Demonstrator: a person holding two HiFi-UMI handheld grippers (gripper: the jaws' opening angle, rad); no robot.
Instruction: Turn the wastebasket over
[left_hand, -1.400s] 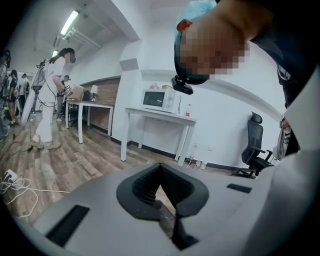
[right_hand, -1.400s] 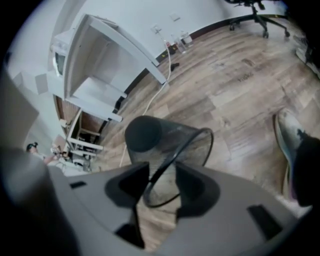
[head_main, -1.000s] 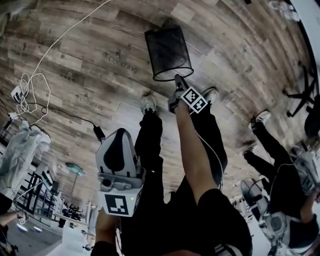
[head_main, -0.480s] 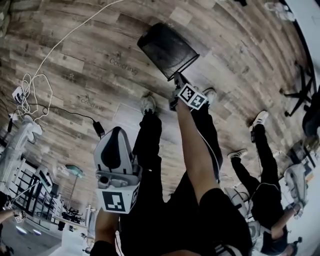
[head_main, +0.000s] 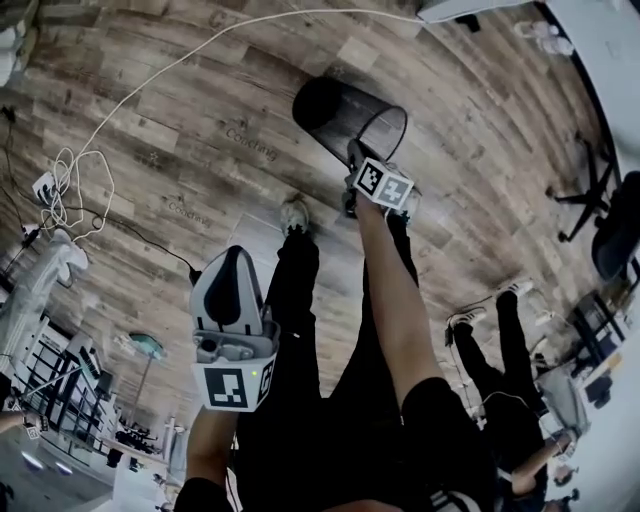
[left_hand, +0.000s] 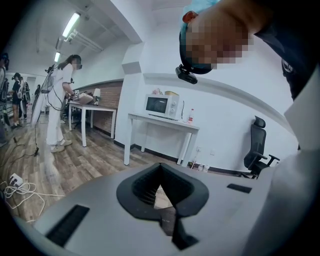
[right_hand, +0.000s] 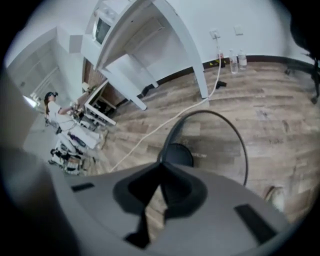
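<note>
Above the wood-plank floor (head_main: 150, 130), the right gripper (head_main: 352, 150), jaws just closed onto its rim, holds the mesh wastebasket (head_main: 340, 112) tilted for flipping. The left gripper (head_main: 232, 262) waits closed and empty.

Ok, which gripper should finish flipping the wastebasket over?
Right, I'd say. The right gripper, whose jaws have just closed, is clamped on the rim of the wastebasket and has it tilted. The left gripper is shut on nothing, back by the person's legs, away from it.
</note>
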